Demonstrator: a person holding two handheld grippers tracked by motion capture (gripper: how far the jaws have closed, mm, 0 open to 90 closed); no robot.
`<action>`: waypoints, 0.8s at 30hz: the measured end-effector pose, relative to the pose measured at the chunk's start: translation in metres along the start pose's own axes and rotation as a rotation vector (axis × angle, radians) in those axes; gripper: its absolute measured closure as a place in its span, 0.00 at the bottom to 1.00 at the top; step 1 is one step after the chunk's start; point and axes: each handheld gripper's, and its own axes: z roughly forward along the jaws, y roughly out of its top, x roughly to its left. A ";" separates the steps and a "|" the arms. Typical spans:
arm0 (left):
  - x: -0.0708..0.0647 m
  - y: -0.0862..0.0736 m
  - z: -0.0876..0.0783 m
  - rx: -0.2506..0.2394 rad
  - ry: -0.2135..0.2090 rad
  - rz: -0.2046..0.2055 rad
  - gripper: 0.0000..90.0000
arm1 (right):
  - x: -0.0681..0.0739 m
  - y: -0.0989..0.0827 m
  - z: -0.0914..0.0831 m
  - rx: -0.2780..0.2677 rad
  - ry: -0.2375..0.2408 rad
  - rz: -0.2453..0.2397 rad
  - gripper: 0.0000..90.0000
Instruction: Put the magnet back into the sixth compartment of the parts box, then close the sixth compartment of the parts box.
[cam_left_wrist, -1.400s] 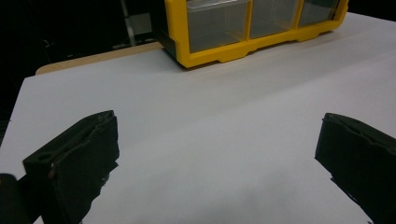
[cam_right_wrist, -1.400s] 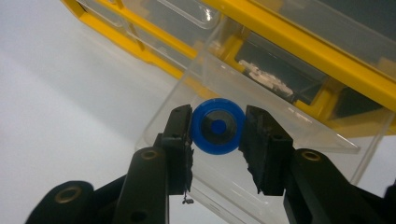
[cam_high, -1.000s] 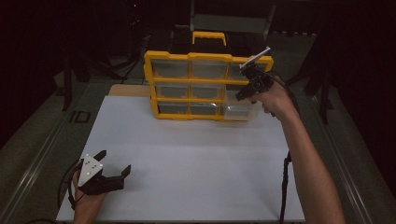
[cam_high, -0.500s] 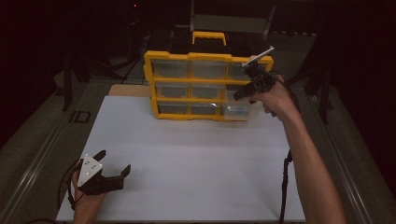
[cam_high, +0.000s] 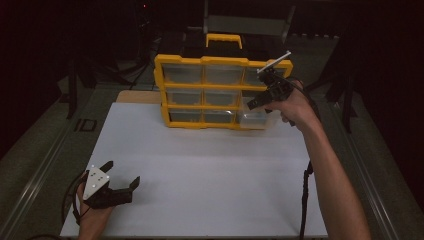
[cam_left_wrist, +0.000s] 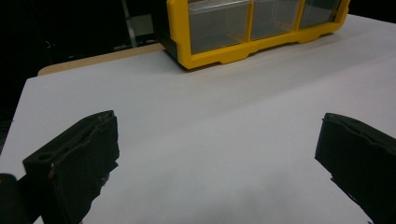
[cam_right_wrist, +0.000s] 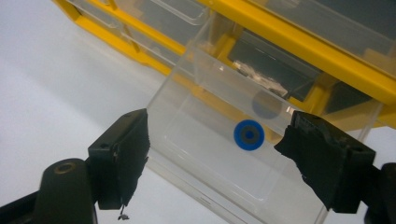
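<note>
Right gripper (cam_right_wrist: 215, 158), seen in the right gripper view: its jaws stand wide, having just been opening, and nothing is pressed by the pads. Between and just beyond them lies a clear plastic drawer (cam_right_wrist: 205, 154), pulled partway out of its slot. A small blue disc (cam_right_wrist: 249, 135) rests on the drawer's floor, nearer the right-hand jaw, untouched by either. Behind the drawer rises the yellow organizer (cam_right_wrist: 299, 32), its frame crossing the upper part of that view.

In the high view the right gripper (cam_high: 257, 102) is held in the person's right hand (cam_high: 295, 107) at the organizer's lower right corner, where the clear plastic drawer (cam_high: 252, 117) juts forward from the bottom row. The yellow organizer (cam_high: 220, 92) stands upright at the far side of the white bench (cam_high: 210, 170), with three rows of clear-fronted compartments and a yellow handle on top.

Left gripper (cam_high: 122, 182): held low over the near left corner of the bench by the left hand (cam_high: 92, 215), well apart from the organizer. In the left gripper view its jaws stand wide over bare white surface, with nothing between them; the yellow organizer (cam_left_wrist: 243, 28) shows farther off at the top.
</note>
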 end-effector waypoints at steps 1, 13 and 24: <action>0.000 0.000 0.000 0.000 0.000 -0.001 0.00 | 0.001 0.000 0.000 0.000 0.001 -0.002 0.24; 0.000 0.000 0.001 0.002 0.000 0.001 0.00 | -0.002 -0.006 -0.006 -0.028 0.007 -0.010 0.26; 0.000 0.000 0.001 0.006 0.000 0.003 0.00 | 0.002 -0.011 -0.009 -0.038 0.012 -0.031 0.26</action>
